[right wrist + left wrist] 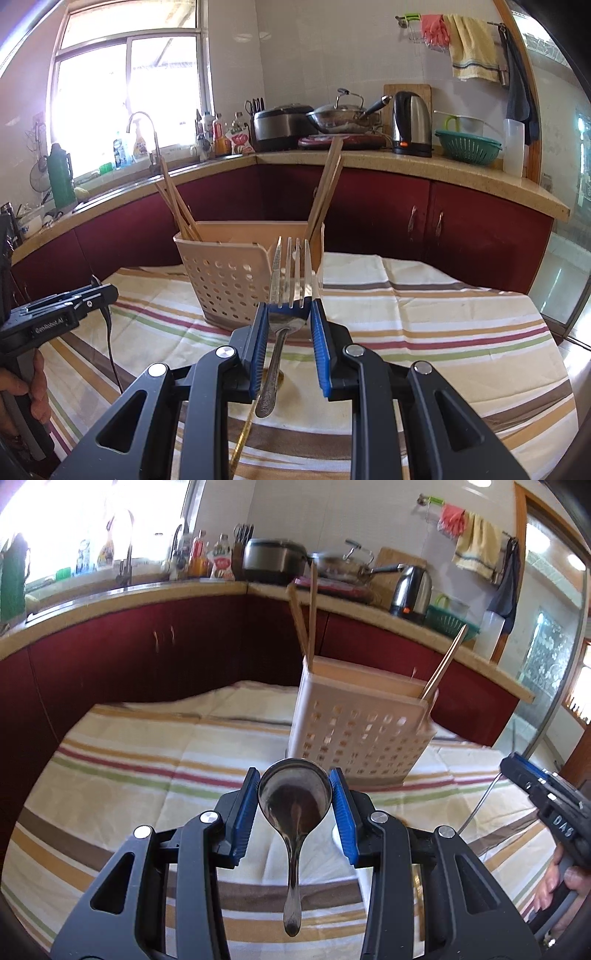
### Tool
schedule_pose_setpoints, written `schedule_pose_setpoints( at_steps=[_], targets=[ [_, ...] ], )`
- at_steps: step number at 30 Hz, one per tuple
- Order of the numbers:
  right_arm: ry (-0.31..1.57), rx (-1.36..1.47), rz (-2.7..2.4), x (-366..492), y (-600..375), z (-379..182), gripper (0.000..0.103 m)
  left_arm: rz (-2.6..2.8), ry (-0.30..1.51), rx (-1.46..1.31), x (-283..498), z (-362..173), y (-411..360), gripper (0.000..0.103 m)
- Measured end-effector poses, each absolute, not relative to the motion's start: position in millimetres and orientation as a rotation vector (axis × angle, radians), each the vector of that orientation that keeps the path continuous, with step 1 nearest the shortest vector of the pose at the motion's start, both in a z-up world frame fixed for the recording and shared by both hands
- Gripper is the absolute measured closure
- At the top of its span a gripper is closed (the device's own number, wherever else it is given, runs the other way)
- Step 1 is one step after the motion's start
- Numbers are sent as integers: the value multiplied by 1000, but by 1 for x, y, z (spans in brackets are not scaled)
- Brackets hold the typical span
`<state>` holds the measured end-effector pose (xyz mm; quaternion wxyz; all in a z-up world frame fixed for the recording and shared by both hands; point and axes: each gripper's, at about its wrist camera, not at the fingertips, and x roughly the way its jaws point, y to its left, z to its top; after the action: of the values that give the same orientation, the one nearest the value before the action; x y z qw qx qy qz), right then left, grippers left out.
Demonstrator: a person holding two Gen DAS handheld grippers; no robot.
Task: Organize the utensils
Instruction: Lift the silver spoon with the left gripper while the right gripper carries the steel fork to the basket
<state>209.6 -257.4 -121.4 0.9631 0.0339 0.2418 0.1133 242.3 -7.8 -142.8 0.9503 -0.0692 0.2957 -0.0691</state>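
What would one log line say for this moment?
left gripper: holds spoon | right gripper: holds fork | holder: chopsticks only

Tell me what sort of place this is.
Most likely a home kitchen: a sink tap under the window, a rice cooker and electric kettle on the corner worktop, and red base cabinets below.

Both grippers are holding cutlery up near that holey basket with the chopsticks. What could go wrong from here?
The left gripper pinches the spoon only by its bowl edges, with the handle hanging free, so the spoon might swing or slip out. The right gripper holds the fork near its head, handle dangling likewise. The chopsticks lean out of the basket, so a careless drop-in could knock them or tip the basket on the striped cloth.
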Motion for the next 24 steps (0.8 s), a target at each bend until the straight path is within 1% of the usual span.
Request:
schedule_pose_setpoints(
  at_steps=[7, 19, 24],
  targets=[
    [407, 63, 245, 215, -255, -93, 79, -202, 507, -154, 246, -102, -14, 65],
    [231, 47, 227, 250, -258, -38, 79, -259, 294, -141, 292, -27, -30, 65],
    [196, 49, 217, 271, -260, -32, 79, -257, 220, -138, 319, -7, -37, 65]
  ],
)
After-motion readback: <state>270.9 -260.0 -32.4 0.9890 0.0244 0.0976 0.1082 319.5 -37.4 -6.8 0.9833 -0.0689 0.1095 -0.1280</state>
